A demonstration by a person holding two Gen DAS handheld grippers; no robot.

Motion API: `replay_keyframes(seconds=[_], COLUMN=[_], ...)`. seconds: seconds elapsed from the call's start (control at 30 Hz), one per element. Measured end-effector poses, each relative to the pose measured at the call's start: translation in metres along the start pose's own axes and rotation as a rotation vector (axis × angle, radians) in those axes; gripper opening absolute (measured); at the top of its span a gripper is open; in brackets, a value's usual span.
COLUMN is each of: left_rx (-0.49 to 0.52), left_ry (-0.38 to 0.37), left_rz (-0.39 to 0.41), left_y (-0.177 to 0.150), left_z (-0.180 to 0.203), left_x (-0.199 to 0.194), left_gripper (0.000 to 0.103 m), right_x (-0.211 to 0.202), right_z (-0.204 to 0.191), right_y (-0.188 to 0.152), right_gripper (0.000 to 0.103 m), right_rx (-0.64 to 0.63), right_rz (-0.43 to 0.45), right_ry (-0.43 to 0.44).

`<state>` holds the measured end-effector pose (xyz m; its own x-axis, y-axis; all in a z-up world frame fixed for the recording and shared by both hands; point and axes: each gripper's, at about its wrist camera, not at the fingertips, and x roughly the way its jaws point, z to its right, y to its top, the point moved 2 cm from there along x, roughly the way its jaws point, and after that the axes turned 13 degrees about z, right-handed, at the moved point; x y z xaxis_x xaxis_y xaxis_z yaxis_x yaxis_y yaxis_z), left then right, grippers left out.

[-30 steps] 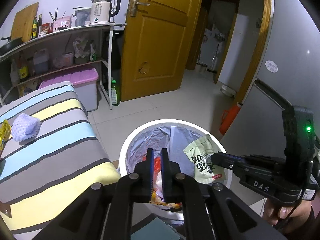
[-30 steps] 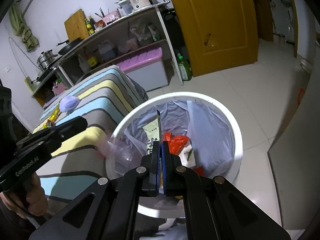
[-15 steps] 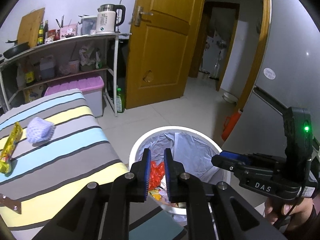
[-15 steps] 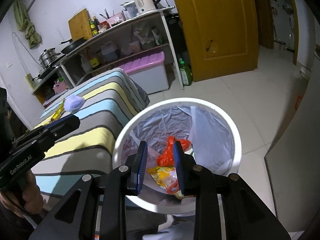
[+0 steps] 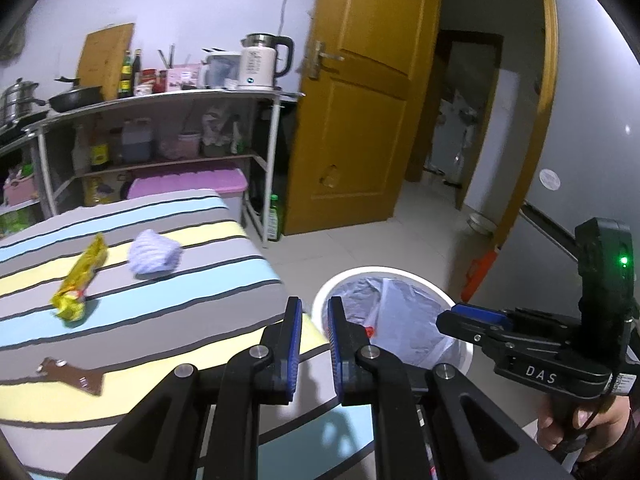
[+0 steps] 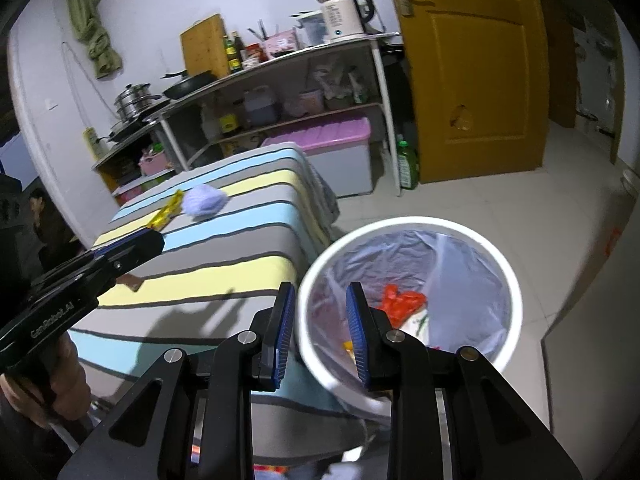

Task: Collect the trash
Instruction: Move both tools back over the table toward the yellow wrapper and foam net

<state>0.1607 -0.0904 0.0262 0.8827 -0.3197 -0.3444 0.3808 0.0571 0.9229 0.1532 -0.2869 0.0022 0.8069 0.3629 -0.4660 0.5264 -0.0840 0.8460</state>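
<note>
Left view: left gripper (image 5: 313,308) spread, empty; yellow wrapper (image 5: 79,276) & foam net (image 5: 154,256) on striped bed (image 5: 168,320) at 10 o'clock; bin (image 5: 394,276) at 3.

Right view: right gripper (image 6: 320,300) spread, empty, over bin (image 6: 496,264) rim; wrapper (image 6: 166,214), net (image 6: 204,202) at 10 o'clock.

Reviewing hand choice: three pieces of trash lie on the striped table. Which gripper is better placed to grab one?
Left, probably. The left gripper is open over the table by the brown wrapper; the right gripper hangs at the bin.
</note>
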Motion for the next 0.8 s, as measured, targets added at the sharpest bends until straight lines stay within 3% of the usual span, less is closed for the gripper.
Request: replay_keyframes(seconds=[0.5, 0.57, 0.63, 0.7, 0.8], left_rx=[-0.061, -0.076, -0.085, -0.098, -0.115], left_ry=[0.166, 0.191, 0.210, 0.229, 0.253], left_rz=[0.041, 0.039, 0.036, 0.037, 0.044], left_y=[-0.008, -0.011, -0.013, -0.015, -0.016], left_z=[-0.071, -0.083, -0.091, -0.101, -0.112], left_x=[-0.064, -0.070, -0.076, -0.082, -0.091], left_gripper=[0.013, 0.013, 0.016, 0.026, 0.027], right_x=[0.007, 0.009, 0.012, 0.015, 0.021], right_z=[-0.075, -0.083, -0.091, -0.100, -0.110], right_y=[-0.001, 0.000, 0.000, 0.000, 0.000], right_gripper=[0.034, 0.041, 0.045, 0.045, 0.045], right_rx=[-0.072, -0.077, -0.079, -0.083, -0.097], right_rz=[0.000, -0.004, -0.005, -0.013, -0.022], right_ry=[0.159, 0.173, 0.190, 0.210, 0.228])
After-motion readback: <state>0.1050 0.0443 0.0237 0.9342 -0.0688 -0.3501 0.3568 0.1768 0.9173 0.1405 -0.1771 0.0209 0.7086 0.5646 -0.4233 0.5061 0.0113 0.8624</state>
